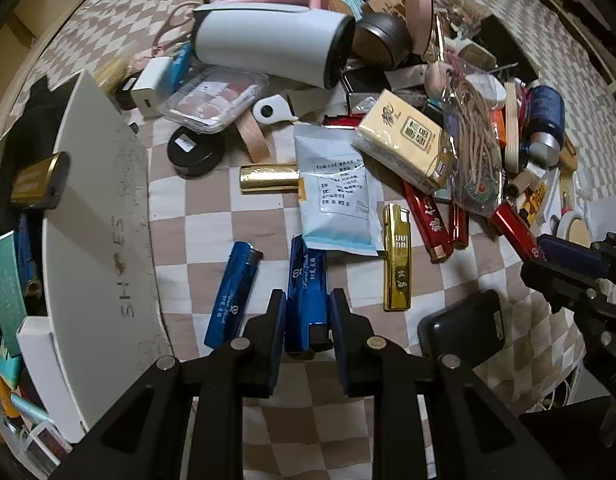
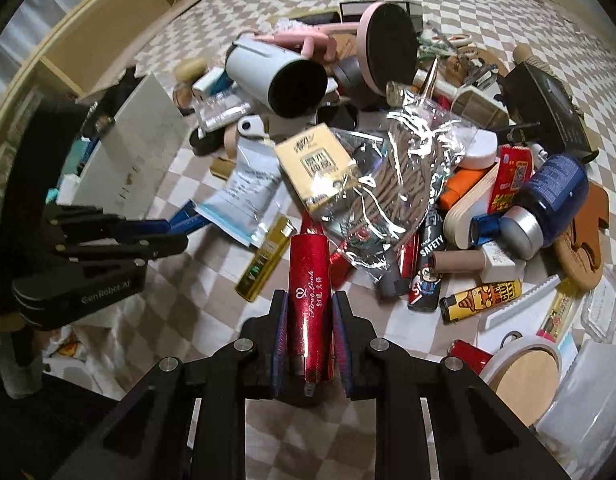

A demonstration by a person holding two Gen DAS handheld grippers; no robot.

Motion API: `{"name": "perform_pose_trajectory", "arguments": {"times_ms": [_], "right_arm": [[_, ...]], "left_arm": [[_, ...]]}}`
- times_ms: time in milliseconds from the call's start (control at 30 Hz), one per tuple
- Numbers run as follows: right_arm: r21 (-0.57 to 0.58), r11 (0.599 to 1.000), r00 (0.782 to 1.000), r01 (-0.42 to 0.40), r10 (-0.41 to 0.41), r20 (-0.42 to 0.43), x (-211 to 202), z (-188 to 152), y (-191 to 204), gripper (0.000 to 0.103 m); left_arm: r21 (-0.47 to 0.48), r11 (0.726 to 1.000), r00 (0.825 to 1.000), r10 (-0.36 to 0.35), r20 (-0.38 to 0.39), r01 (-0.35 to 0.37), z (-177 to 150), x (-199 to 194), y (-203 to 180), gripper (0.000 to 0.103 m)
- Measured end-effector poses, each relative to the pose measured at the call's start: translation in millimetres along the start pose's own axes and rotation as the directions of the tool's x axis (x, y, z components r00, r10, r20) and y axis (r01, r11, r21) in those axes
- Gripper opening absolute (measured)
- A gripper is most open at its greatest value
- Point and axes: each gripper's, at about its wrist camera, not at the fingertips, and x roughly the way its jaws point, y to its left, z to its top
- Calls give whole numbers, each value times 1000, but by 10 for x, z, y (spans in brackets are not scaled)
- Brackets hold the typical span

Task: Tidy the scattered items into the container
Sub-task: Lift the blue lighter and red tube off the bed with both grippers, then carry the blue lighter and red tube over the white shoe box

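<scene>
Container first: the white shoe box with an open flap lid (image 1: 100, 216) stands at the left edge, printed with pale letters that look like "SH ES", and it already holds a gold lighter (image 1: 38, 182) and other small things. Just right of it, the left gripper (image 1: 307, 312) is closed narrow on a shiny blue lighter (image 1: 307, 296), whose script seems to say "First Look". A second blue lighter (image 1: 232, 292) lies beside it on the brown and white checkered cloth (image 1: 212, 216). Further right lie a gold lighter with square logo marks (image 1: 397, 256) and a yellow tissue pack with Chinese characters (image 1: 400, 140).

On the right side, the right gripper (image 2: 307, 308) clamps a glossy red lighter (image 2: 310, 304), also marked "First Look". A black lighter (image 2: 430, 256) in the pile reads "SAFETY".

Both lighters are smooth metal and are held only near one end, so I judge they may slip or rotate during carrying. The flap lid can also block the drop.
</scene>
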Motion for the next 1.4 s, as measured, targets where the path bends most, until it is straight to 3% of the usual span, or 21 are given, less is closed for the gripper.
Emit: {"name": "perform_pose_trajectory", "arguments": {"times_ms": [100, 133, 200, 300, 333, 433, 567, 967, 1200, 1400], "right_arm": [[14, 1000, 1000, -6, 5, 19, -71, 18, 0, 23], [18, 1000, 1000, -7, 7, 24, -99, 22, -2, 23], [29, 999, 999, -16, 15, 33, -143, 34, -7, 23], [39, 999, 999, -21, 19, 50, -208, 40, 3, 23], [44, 999, 998, -25, 22, 56, -226, 47, 14, 23], [52, 998, 997, -34, 31, 70, -259, 69, 43, 23], [62, 997, 995, -51, 46, 88, -311, 108, 82, 23], [82, 992, 987, -94, 81, 141, -436, 262, 207, 23], [97, 989, 982, -112, 95, 166, -519, 333, 216, 23], [109, 984, 972, -137, 113, 204, -636, 398, 212, 23]], "left_arm": [[-11, 1000, 1000, 2, 19, -2, -2, -97, -37, 20], [-16, 1000, 1000, 0, 24, 1, -57, -68, 136, 17], [-28, 1000, 999, -7, 34, 8, -210, 42, 638, 11], [-34, 999, 999, -7, 45, 9, -318, 231, 1746, 11], [-35, 999, 999, -7, 48, 8, -325, 286, 1851, 11], [-37, 999, 999, -9, 53, 11, 4, 421, 1920, 11], [-39, 999, 998, -6, 63, 8, -9, 455, 1798, 11], [-67, 997, 987, -38, 153, 48, -59, 265, 2005, 11], [-87, 993, 971, -54, 232, 77, -46, 28, 2051, 11], [-110, 986, 946, -85, 313, 124, -64, -243, 2172, 11]]}}
